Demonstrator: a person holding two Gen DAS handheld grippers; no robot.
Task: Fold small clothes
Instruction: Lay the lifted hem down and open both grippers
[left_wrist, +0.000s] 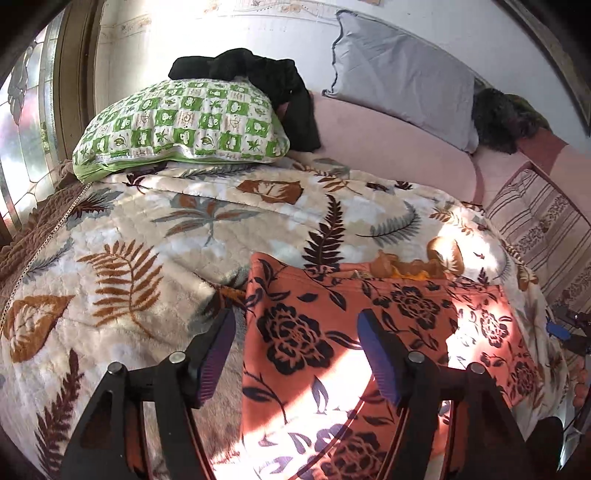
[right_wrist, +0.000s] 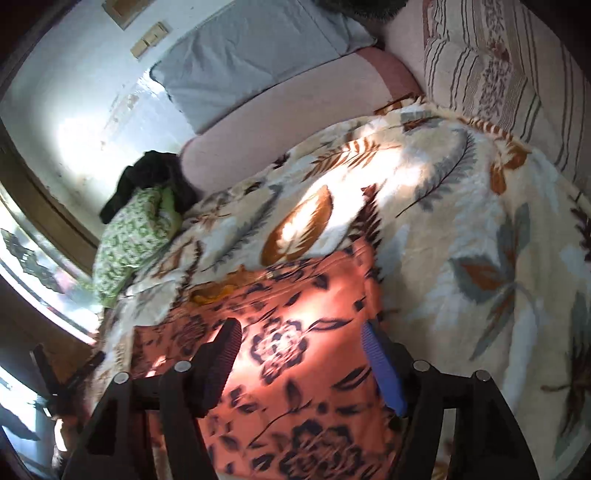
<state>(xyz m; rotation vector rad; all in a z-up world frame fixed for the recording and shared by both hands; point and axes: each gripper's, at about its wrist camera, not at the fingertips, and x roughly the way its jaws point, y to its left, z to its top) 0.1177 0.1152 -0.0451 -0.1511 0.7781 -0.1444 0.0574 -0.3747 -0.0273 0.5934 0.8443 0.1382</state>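
Observation:
An orange garment with black flowers (left_wrist: 351, 332) lies flat on the leaf-print blanket (left_wrist: 147, 240), its far edge folded over with a bit of yellow lining showing. My left gripper (left_wrist: 295, 336) hovers open above the garment's left part, nothing between its purple pads. In the right wrist view the same orange garment (right_wrist: 295, 350) lies under my right gripper (right_wrist: 301, 345), whose jaws stand wide apart and empty above its right part. The other gripper shows at the far right edge (left_wrist: 569, 332) of the left wrist view.
A green checked pillow (left_wrist: 184, 125) with a black garment (left_wrist: 273, 85) on it lies at the bed's far left. A grey pillow (left_wrist: 402, 74) leans on the wall above a pink bolster (left_wrist: 388, 147). A striped cushion (left_wrist: 539, 229) is at the right. A window (left_wrist: 22, 129) is at the left.

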